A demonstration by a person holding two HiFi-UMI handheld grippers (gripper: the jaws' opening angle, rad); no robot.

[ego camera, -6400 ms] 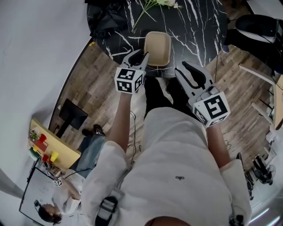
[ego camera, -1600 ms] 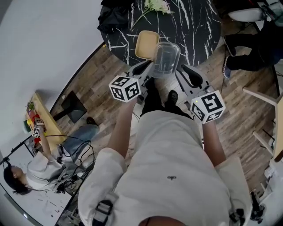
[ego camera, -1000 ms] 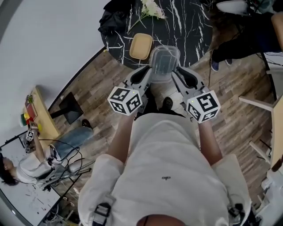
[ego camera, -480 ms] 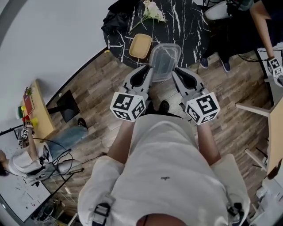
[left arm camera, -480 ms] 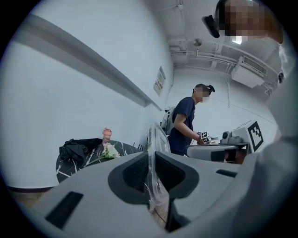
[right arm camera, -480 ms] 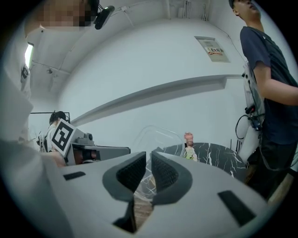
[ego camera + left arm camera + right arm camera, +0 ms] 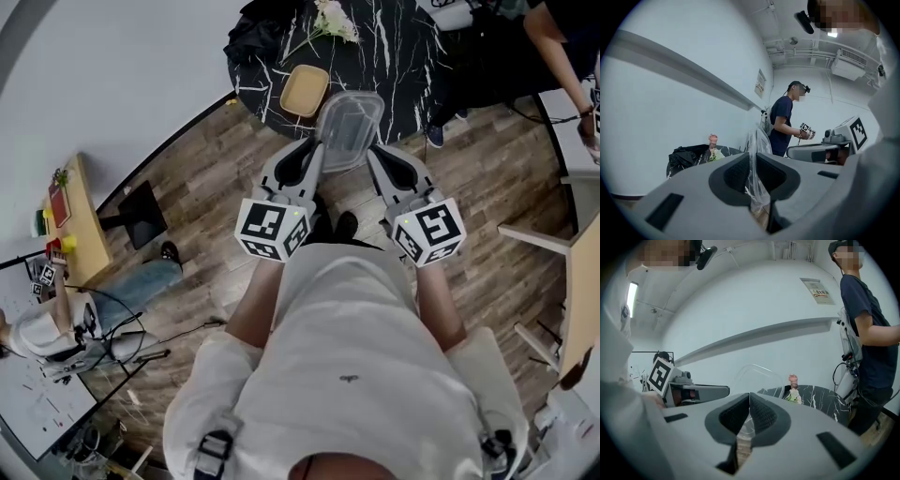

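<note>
— What's furthest left?
— The left gripper [image 7: 314, 155]. Its jaws are closed down on the left rim of the clear lid [image 7: 350, 129]. In the left gripper view the thin plastic runs up between the pads [image 7: 738, 171], pinched there.

— And the lid itself?
— It is in the air, between both grippers and over the wood floor [image 7: 206, 187], just at the edge of the black table [image 7: 412, 56] (in the head view its far end overlaps the table's rim).

— Anything on the table?
— A tan tray [image 7: 305, 90] lies just beyond the lid and apart from it. Flowers [image 7: 335, 19] and a dark cloth [image 7: 258, 28] lie further back.

— The right side?
— The right gripper [image 7: 375, 155] has the lid's right rim. Its jaws are all but together, with the plastic edge caught between them. Another person [image 7: 865, 333] in a dark shirt stands at the right, near the table.
</note>
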